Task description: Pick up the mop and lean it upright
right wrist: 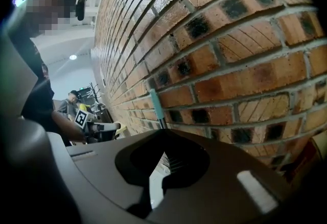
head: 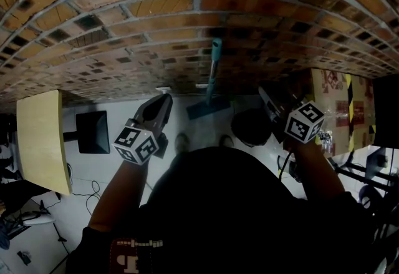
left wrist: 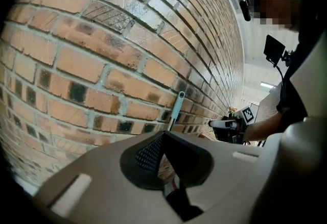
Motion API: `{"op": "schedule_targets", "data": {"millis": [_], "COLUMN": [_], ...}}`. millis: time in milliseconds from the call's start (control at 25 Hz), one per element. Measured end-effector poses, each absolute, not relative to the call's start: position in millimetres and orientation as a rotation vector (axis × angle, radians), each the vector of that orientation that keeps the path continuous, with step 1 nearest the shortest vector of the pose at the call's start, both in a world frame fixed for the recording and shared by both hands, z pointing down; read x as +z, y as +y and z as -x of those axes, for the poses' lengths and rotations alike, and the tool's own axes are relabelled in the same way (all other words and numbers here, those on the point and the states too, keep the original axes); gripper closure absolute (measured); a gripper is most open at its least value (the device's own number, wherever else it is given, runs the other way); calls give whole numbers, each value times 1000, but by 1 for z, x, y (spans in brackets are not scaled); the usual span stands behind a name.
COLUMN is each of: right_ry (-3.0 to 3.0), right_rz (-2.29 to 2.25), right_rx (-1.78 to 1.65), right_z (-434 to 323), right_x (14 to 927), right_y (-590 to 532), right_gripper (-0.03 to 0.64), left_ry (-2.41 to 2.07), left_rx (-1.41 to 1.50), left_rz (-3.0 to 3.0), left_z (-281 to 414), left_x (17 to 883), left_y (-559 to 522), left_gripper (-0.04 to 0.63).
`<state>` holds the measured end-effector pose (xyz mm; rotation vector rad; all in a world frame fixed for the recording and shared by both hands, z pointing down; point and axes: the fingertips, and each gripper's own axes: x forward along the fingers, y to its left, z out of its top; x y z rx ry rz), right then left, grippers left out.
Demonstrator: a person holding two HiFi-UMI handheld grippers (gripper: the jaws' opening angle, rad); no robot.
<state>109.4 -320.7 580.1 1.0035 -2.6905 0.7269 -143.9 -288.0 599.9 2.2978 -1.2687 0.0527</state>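
Note:
The mop stands upright against the brick wall. Its teal handle (head: 215, 57) points up the wall and its blue head (head: 209, 107) rests on the white floor. My left gripper (head: 164, 103) is to the left of the mop head, shut and holding nothing. My right gripper (head: 267, 99) is to its right, also shut and empty. In the left gripper view the closed jaw tips (left wrist: 164, 133) sit below the teal handle (left wrist: 178, 106), apart from it. From the right gripper (right wrist: 164, 131), the handle (right wrist: 157, 106) rises along the bricks just beyond the tips.
The brick wall (head: 187, 17) fills the far side. A pale wooden tabletop (head: 40, 141) and a black box (head: 92, 132) are at the left. A black round object (head: 252, 126) sits right of the mop, with a cardboard box (head: 340, 101) beyond it. A seated person (right wrist: 71, 103) is far off.

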Motion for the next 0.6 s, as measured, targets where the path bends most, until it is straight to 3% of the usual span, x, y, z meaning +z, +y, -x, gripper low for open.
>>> {"op": "schedule_targets", "data": {"millis": [600], "right_ry": [-2680], "right_rz": [-989], "right_rx": [712], "right_z": [-108], "right_x": [581], "right_y": [-326], "right_gripper": [604], "left_ry": [-1250], "left_rx": [61], "left_rz": [-2301], "left_z": [138], "left_x": [601], "left_y": [-292], "left_gripper": [594]}}
